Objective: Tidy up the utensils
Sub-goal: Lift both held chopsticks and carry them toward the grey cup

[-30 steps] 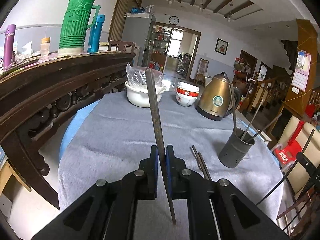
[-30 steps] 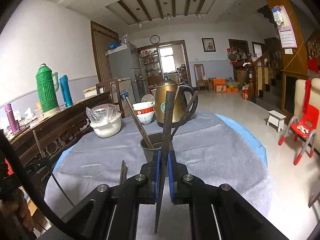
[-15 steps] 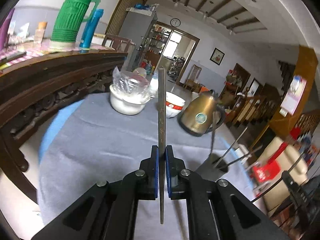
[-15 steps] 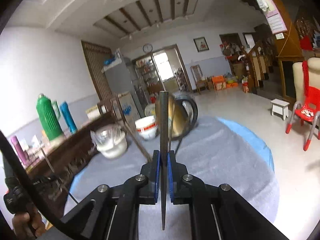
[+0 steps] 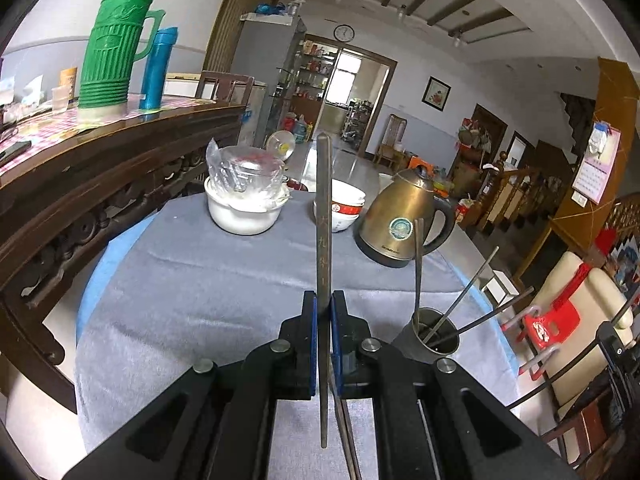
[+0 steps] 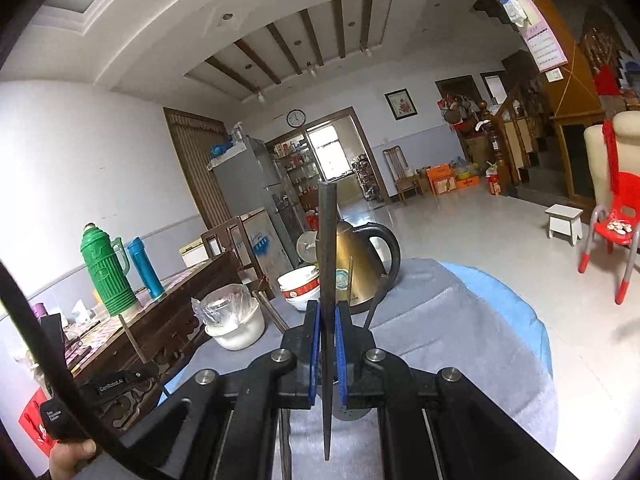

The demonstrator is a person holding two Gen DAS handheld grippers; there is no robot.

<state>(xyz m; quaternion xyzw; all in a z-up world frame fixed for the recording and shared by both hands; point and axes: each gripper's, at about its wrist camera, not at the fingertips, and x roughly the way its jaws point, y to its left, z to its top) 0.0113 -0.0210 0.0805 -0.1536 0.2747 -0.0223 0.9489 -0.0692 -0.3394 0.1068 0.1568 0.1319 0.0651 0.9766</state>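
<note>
Left fingers clenched on a dark chopstick, upright above the grey-clothed bench, holder cup just right. Right fingers clamping another chopstick upright, near kettle.

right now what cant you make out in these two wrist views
- Left wrist view: the dark chopstick clamped in the left gripper carries engraved characters too small to read; its near tip overlaps chopsticks lying on the table.
- Right wrist view: the grey metal utensil holder is nearly all hidden behind the right gripper and its held dark chopstick.
- Right wrist view: the person's hand is cut off by the bottom edge.
</note>
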